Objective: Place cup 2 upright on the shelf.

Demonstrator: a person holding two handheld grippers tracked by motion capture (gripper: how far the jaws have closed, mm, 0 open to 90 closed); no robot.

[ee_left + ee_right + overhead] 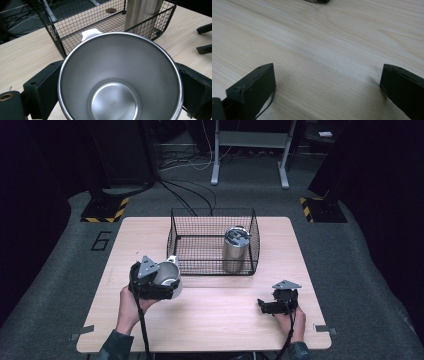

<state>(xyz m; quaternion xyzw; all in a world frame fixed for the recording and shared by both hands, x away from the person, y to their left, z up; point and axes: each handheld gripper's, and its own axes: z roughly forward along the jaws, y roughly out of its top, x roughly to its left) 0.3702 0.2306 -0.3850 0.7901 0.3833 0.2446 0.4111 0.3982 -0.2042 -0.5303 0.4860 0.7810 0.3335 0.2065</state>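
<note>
While the open stainless-steel cup with a white handle tab point(120, 80) is held between the jaws of the left gripper point(150, 281), just off the near-left corner of the black wire basket point(175, 232), a slip is judged the main risk: the wall is smooth and flared, and the cup is tilted toward the camera. The basket rim could be clipped if the cup is carried in low. A tall lidded steel tumbler point(236, 249) occupies the basket's right half; the left half is free. The right gripper point(270, 306) rests near the table's point(210, 320) near-right corner, jaws wide, nothing held. Bare table lies between the grippers.
</note>
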